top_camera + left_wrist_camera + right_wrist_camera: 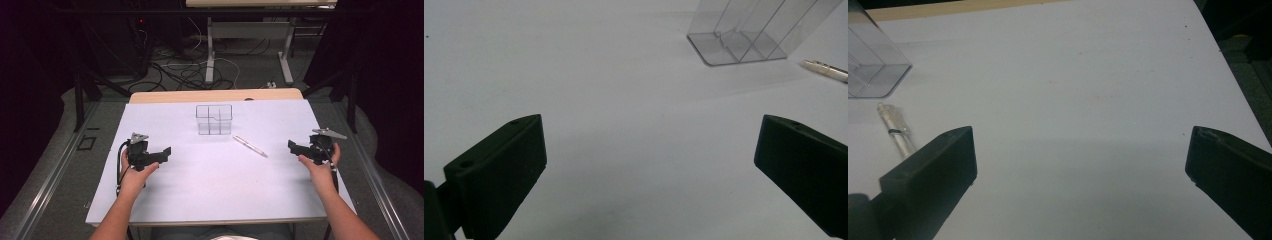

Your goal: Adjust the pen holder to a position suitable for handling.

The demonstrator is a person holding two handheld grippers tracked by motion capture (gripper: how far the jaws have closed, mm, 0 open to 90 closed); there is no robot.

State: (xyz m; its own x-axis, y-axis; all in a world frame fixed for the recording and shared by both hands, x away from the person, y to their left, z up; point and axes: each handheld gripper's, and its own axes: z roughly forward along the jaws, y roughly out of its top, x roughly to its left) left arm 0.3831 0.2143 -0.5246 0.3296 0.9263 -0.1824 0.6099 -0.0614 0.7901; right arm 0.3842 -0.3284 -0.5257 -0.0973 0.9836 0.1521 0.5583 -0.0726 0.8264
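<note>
The room around the work is dark, with black drapes at both sides of the high view and a grey floor (pixel 60 165) running up the frame; a tangle of black and white cables (pixel 170 72) lies on it at upper centre, beside the white legs of a second table (pixel 210 50) whose pale top crosses the upper edge. The desk (pixel 215 95) fills the middle of the frame, its wood edge showing along the far side, and a plain white sheet (pixel 215 185) covers nearly all of its top. On that sheet, just above the middle of the frame, stands a clear plastic organizer box (pixel 214 119) divided into compartments, upright and with nothing visible inside. The left gripper (pixel 161 153) sits at centre left of the frame and the right gripper (pixel 295 146) at centre right, each held in a hand low over the sheet and turned inward, well apart from each other. Both pairs of jaws stand wide open with only bare white sheet between them, as each gripper view shows. A slim clear pen (pixel 249 146) lies flat on the sheet, just right and below the box, angled toward the lower right, apart from the box and nearer the right gripper.
</note>
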